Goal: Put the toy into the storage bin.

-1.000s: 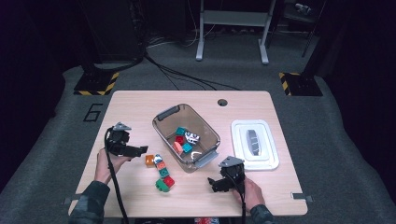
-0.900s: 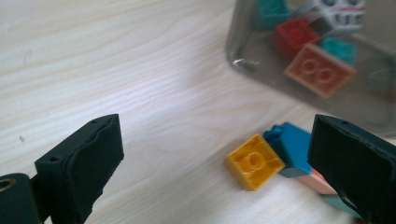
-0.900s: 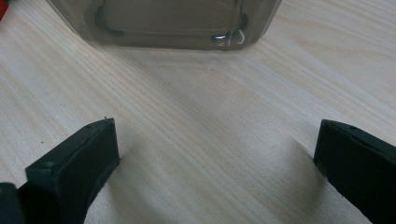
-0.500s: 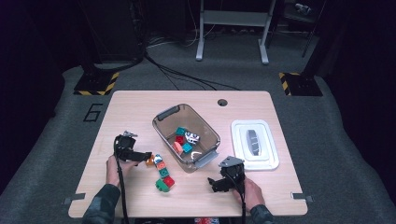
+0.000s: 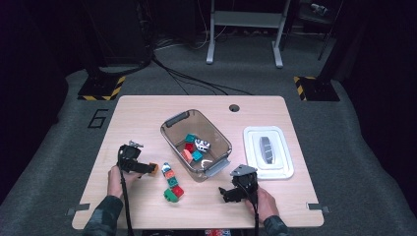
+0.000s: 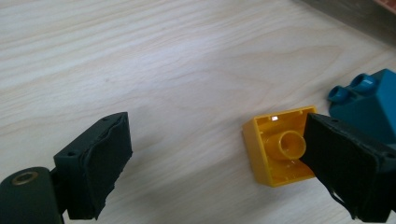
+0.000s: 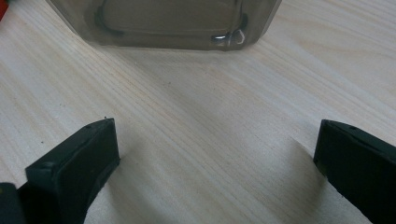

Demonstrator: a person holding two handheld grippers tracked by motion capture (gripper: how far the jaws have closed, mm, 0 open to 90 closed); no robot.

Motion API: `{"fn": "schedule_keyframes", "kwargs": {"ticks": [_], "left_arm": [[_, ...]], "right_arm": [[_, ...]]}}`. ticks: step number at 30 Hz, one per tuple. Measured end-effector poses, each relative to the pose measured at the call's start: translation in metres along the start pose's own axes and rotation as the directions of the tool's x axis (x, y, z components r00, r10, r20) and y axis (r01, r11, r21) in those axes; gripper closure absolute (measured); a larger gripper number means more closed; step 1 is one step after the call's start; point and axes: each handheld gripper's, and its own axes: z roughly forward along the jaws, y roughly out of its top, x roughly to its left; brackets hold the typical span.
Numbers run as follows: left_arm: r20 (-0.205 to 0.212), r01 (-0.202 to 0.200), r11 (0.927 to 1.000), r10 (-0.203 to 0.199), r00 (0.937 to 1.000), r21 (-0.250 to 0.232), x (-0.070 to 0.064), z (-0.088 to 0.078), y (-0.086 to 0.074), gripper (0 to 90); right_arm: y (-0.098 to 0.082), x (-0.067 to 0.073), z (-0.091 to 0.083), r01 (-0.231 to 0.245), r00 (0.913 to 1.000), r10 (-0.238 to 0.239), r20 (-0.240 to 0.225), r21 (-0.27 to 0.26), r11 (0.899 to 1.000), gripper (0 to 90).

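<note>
My left gripper is low over the table, pointing right, and is open. Its jaws have just been closing a little. A yellow brick lies on its side between them, hollow underside toward the camera, close against the right jaw and far from the left one. That brick is at the left end of a row of several coloured bricks. Just past it is a teal brick. My right gripper rests open near the front edge, with bare wood between its jaws.
A clear grey bin holding several bricks stands mid-table, its wall just ahead of the right gripper. A white lid with a grey handle lies at the right. A round hole is in the tabletop at the back.
The left gripper has come down and slightly toward the front, so its jaws now straddle the yellow brick. The right gripper has stayed put.
</note>
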Motion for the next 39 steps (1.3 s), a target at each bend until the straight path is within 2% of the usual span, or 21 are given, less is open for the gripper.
{"fn": "schedule_keyframes", "kwargs": {"ticks": [3, 6, 11, 13, 15, 18, 19, 20, 24, 28, 30, 33, 36, 39], "left_arm": [[0.000, 0.016, 0.9994, -0.016, 0.9999, -0.029, 0.007, -0.007, -0.002, 8.1], [0.013, 0.030, 0.9981, -0.030, 0.9995, -0.054, 0.006, -0.011, -0.002, 5.2], [0.050, 0.015, 0.9991, -0.013, 0.9986, -0.040, -0.003, -0.007, 0.001, 0.5], [0.048, 0.008, 0.9995, -0.007, 0.9988, -0.031, -0.006, -0.004, 0.001, 0.8], [0.043, -0.001, 0.9996, 0.002, 0.9991, -0.028, -0.009, -0.002, 0.001, 6.6], [0.032, -0.029, 0.9989, 0.030, 0.9990, -0.036, -0.015, 0.000, 0.000, 25.4], [0.033, -0.042, 0.9981, 0.043, 0.9985, -0.045, -0.016, 0.001, -0.001, 37.2], [0.041, -0.033, 0.9983, 0.035, 0.9985, -0.048, -0.016, 0.001, -0.001, 37.2], [0.021, -0.048, 0.9974, 0.049, 0.9986, -0.054, -0.019, 0.001, -0.003, 56.8], [0.024, -0.032, 0.9971, 0.034, 0.9991, -0.069, -0.018, 0.001, -0.003, 59.3], [0.025, -0.047, 0.9969, 0.048, 0.9985, -0.063, -0.017, 0.000, -0.003, 59.4], [0.033, -0.044, 0.9969, 0.046, 0.9984, -0.065, -0.016, -0.003, -0.003, 59.4], [0.035, -0.028, 0.9963, 0.031, 0.9989, -0.081, -0.015, -0.007, -0.002, 59.4], [0.032, -0.049, 0.9954, 0.052, 0.9981, -0.082, -0.014, -0.012, -0.001, 59.4]], "right_arm": [[0.000, 0.000, 0.000, 0.000, 1.0000, 0.000, 0.000, 0.000, 1.000, 0.0], [0.000, 0.000, 0.000, 0.000, 1.0000, 0.000, 0.000, 0.000, 1.000, 0.0], [0.000, 0.000, 0.000, 0.000, 1.0000, 0.000, 0.000, 0.000, 1.000, 0.0], [0.000, 0.000, 0.000, 0.000, 1.0000, 0.000, 0.000, 0.000, 1.000, 0.0], [0.000, 0.000, 0.000, 0.000, 1.0000, 0.000, 0.000, 0.000, 1.000, 0.0], [0.000, 0.000, 0.000, 0.000, 1.0000, 0.000, 0.000, 0.000, 1.000, 0.0], [0.000, 0.000, 0.000, 0.000, 1.0000, 0.000, 0.000, 0.000, 1.000, 0.0], [0.000, 0.000, 0.000, 0.000, 1.0000, 0.000, 0.000, 0.000, 1.000, 0.0], [0.000, 0.000, 0.000, 0.000, 1.0000, 0.000, 0.000, 0.000, 1.000, 0.0], [0.000, 0.000, 0.000, 0.000, 1.0000, 0.000, 0.000, 0.000, 1.000, 0.0], [0.000, 0.000, 0.000, 0.000, 1.0000, 0.000, 0.000, 0.000, 1.000, 0.0], [0.000, 0.000, 0.000, 0.000, 1.0000, 0.000, 0.000, 0.000, 1.000, 0.0], [0.000, 0.000, 0.000, -0.005, 1.0000, 0.005, -0.002, 0.005, 1.000, 0.0], [0.000, 0.000, 0.000, -0.001, 1.0000, 0.001, -0.003, 0.004, 1.000, 0.0]]}}
